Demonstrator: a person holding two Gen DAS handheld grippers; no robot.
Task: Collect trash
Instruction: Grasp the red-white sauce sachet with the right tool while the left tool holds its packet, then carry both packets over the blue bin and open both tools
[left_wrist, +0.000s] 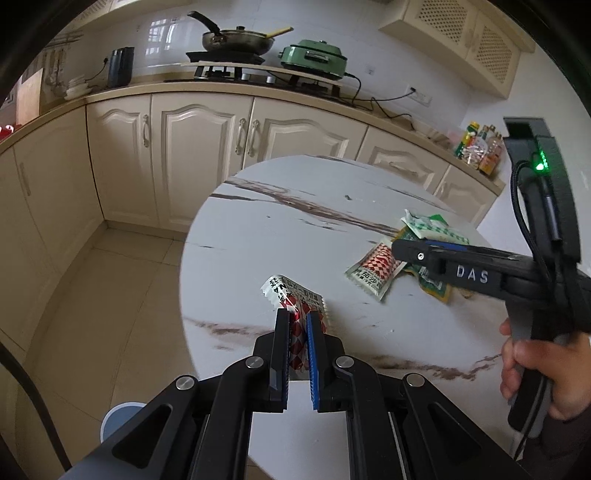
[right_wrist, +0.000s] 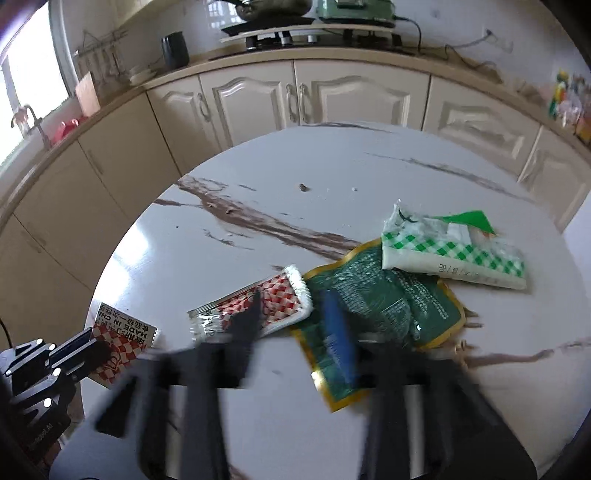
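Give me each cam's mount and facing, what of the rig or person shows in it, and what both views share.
Left wrist: sits on the left tool, looks along its fingers over the round marble table toward the kitchen cabinets; its fingers pinch a red checkered wrapper; the right tool and the hand gripping it show at right.
Right wrist: sits on the right tool, looks down at the table; its own blurred fingers spread open; the left tool shows at lower left.
Shared: table, held wrapper, red checkered packet, dark green packet, green checkered bag.

I count four wrappers on my table (right_wrist: 258, 177): two red-checked sachets (right_wrist: 258, 308), one dark green packet (right_wrist: 391, 295), one green-checked bag (right_wrist: 454, 254).
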